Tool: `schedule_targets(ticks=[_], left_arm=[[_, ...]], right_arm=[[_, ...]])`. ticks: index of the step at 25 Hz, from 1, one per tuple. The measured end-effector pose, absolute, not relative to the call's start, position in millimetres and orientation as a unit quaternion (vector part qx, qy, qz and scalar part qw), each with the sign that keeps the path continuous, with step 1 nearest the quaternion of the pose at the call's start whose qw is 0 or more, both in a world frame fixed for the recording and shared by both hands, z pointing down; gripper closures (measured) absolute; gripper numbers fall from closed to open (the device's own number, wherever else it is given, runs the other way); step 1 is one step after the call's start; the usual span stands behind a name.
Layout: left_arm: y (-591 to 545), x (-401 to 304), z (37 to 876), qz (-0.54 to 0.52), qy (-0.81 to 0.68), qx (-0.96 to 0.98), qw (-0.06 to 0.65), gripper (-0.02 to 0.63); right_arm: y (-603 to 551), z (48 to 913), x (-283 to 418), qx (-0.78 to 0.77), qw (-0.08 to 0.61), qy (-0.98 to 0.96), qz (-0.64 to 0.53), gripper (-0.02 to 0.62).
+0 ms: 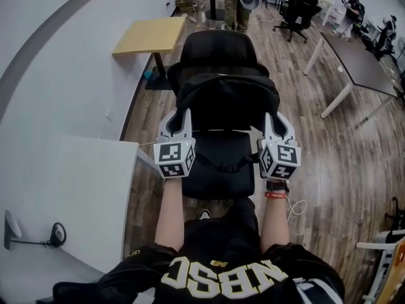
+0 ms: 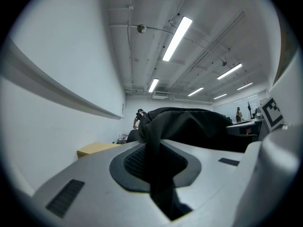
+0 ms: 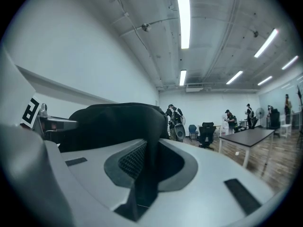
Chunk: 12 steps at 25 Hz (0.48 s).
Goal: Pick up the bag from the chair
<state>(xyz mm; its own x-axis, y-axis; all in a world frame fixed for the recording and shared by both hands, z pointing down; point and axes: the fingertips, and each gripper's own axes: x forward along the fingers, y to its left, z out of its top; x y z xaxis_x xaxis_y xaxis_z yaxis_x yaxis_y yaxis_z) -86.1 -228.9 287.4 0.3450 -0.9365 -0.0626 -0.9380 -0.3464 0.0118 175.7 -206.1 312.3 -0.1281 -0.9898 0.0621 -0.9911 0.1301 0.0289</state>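
**Black bag held up between two grippers above an office chair**

Seen from the head camera, a person stands facing a black office chair (image 1: 218, 46) on a wood-plank floor (image 1: 329, 163). A soft black bag (image 1: 228, 97) spans the space between their outstretched forearms, in front of the chair's backrest and above its seat. The bag looks to be off the seat, though how much air is under it cannot be judged from above.

The left gripper (image 1: 180, 120) has hold of the bag's left edge and the right gripper (image 1: 277, 122) its right edge. Taking both ends this way keeps the floppy bag spread wide and level, so it neither folds nor swings to one side.

Each gripper's own view confirms the hold: the left fingers (image 2: 94, 174) are clenched on a fold of black fabric that runs up into the bulk of the bag, and the right fingers (image 3: 213, 174) pinch a matching fold on the other side. Both grippers point roughly level, so the weight hangs from the pinched cloth.

A thin strap (image 1: 221, 167) droops across the seat.

The pickup seems nearly done; thin fabric could slip if the bag is heavy.
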Motion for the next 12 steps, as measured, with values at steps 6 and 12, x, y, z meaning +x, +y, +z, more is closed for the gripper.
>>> schedule_targets(ticks=[6, 12], left_arm=[[-231, -92, 285, 0.037, 0.577, -0.816, 0.004, 0.549], [-236, -92, 298, 0.037, 0.578, -0.815, -0.008, 0.549]], right_arm=[[-212, 307, 170, 0.653, 0.04, -0.757, 0.0, 0.532], [-217, 316, 169, 0.649, 0.044, -0.76, 0.009, 0.532]])
